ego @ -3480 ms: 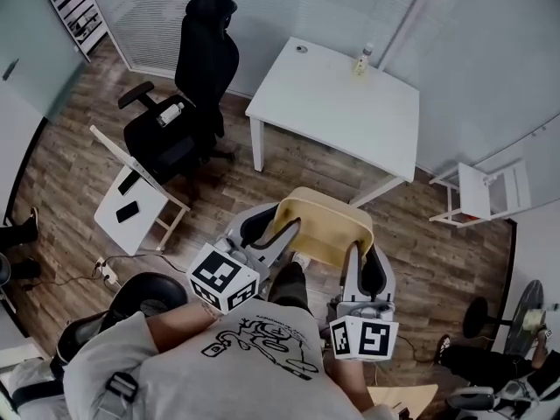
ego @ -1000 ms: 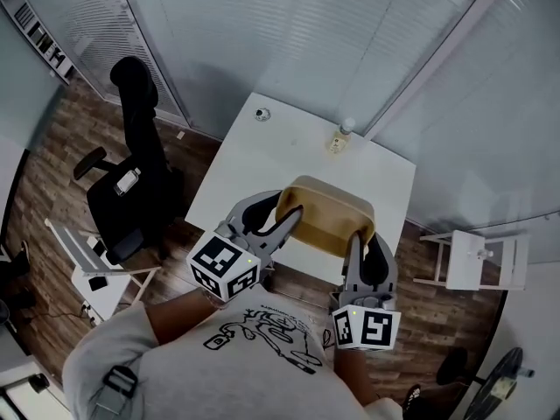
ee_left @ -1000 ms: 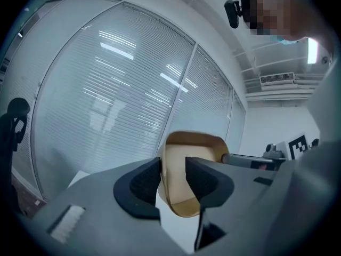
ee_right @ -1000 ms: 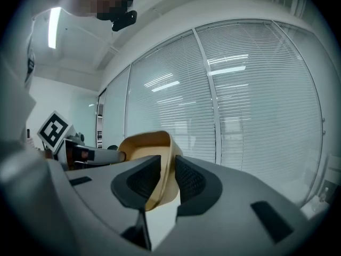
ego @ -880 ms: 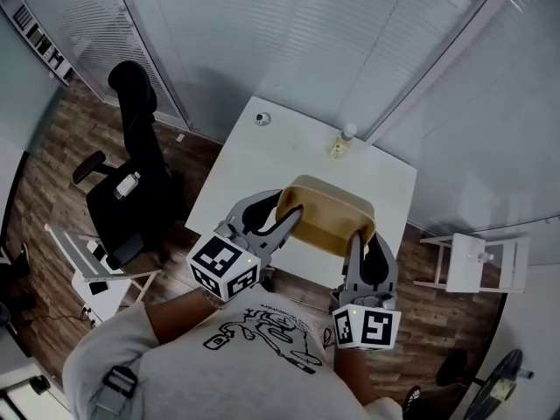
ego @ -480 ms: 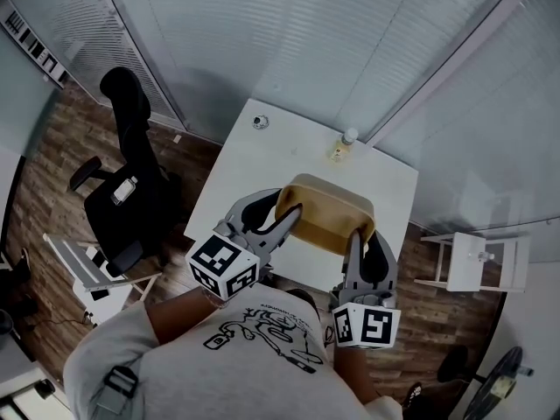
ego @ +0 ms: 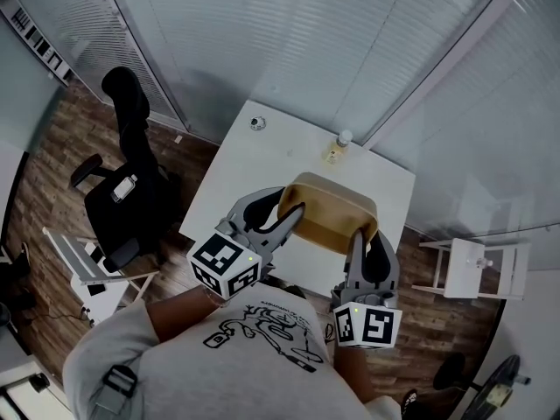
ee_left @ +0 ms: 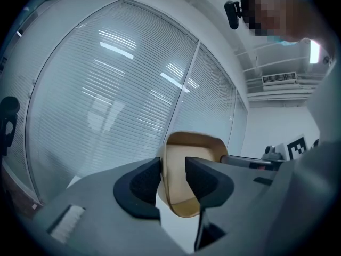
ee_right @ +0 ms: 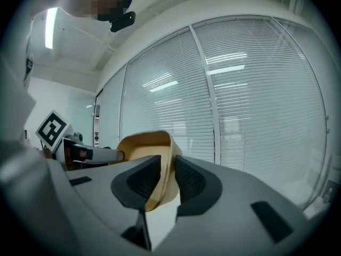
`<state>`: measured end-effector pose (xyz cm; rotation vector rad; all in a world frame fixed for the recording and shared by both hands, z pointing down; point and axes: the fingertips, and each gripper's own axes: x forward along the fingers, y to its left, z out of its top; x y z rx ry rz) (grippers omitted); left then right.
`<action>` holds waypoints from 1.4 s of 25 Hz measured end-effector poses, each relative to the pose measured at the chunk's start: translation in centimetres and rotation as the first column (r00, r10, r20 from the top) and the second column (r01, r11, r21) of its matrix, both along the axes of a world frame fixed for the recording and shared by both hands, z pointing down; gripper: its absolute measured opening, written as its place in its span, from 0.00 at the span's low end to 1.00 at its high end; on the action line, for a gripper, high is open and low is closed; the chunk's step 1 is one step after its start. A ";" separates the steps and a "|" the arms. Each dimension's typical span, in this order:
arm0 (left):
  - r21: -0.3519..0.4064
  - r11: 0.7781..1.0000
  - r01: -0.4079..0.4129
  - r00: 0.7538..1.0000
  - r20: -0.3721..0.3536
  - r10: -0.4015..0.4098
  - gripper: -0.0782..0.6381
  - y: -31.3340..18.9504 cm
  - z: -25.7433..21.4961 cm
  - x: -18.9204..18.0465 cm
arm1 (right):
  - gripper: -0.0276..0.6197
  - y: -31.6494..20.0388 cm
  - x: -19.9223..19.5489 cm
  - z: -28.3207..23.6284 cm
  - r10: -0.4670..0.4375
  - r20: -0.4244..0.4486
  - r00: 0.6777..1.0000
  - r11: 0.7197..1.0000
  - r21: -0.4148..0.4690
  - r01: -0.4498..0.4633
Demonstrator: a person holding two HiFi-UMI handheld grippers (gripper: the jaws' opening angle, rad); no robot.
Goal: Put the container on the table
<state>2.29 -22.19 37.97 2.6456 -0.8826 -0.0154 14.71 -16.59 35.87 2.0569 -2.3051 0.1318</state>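
Observation:
A tan, open-topped container hangs in the air over the near part of a white table. My left gripper is shut on its left wall, and my right gripper is shut on its right wall. In the left gripper view the container's wall stands clamped between the two dark pads. The right gripper view shows the tan wall pinched between that gripper's pads. Whether the container's bottom touches the table is hidden.
A small bottle stands at the table's far edge, and a small round object lies near its far left corner. A black office chair and a white folding chair are at the left, another white chair at the right. Glass walls with blinds rise behind.
Since 3.5 s ago the person has walked up to the table with the container, which now hangs over the tabletop. Over the last second the view barely shifted.

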 end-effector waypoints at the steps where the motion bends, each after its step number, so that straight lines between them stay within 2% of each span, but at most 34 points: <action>1: 0.001 1.000 0.002 1.000 0.000 -0.002 0.31 0.1 -0.1 0.3 | 0.16 0.1 0.3 0.0 -0.002 0.000 1.000 1.000 -0.002 0.002; 10: 0.013 1.000 0.000 1.000 0.010 -0.001 0.31 0.5 -0.5 4.2 | 0.16 0.7 4.1 -0.3 -0.005 0.003 1.000 1.000 -0.001 0.005; 18: -0.035 0.999 -0.011 0.999 0.035 0.012 0.31 -0.4 1.3 5.2 | 0.16 0.0 5.1 1.6 -0.014 0.038 0.999 0.999 -0.038 0.015; 26: -0.104 0.994 -0.014 0.995 0.098 0.025 0.31 -1.9 5.4 6.2 | 0.16 -1.6 6.2 6.0 -0.012 0.079 0.997 0.991 -0.129 0.023; 35: -0.199 0.980 -0.018 0.985 0.166 0.051 0.31 -3.1 11.1 7.0 | 0.16 -3.1 7.0 12.4 0.004 0.139 0.990 0.964 -0.265 0.033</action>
